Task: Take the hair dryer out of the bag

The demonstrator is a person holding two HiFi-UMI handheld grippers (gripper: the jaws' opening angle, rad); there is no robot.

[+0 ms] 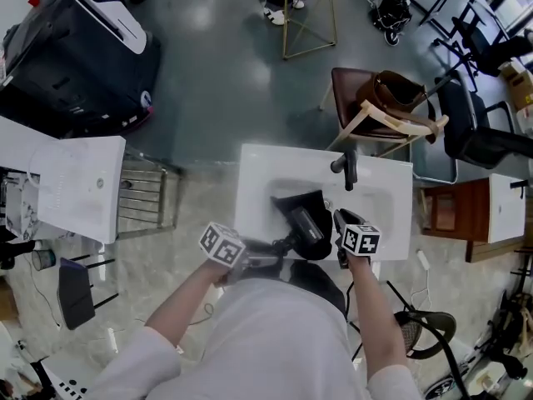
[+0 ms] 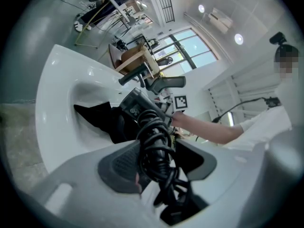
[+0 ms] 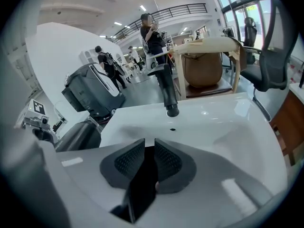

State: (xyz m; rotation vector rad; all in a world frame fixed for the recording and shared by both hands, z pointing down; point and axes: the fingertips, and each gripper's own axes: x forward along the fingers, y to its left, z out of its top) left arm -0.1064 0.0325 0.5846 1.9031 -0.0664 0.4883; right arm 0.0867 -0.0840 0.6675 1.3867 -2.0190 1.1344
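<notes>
Glossy white sink (image 3: 213,122), limp black fabric bag (image 2: 102,120). Left gripper (image 2: 159,161) clamps the hair dryer (image 2: 137,106) by its cord-wrapped handle; right gripper (image 3: 148,160), jaws narrow, pinches bag fabric.

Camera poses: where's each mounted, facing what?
Head view: on person's head, steeply down at the sink; forearms, left gripper, right gripper show.
Left gripper view: on that gripper, along its jaws, shut on the hair dryer; the right forearm shows.
Right gripper view: on that gripper, across the sink; jaws pinch the bag.
Shared: all three show the faucet.
</notes>
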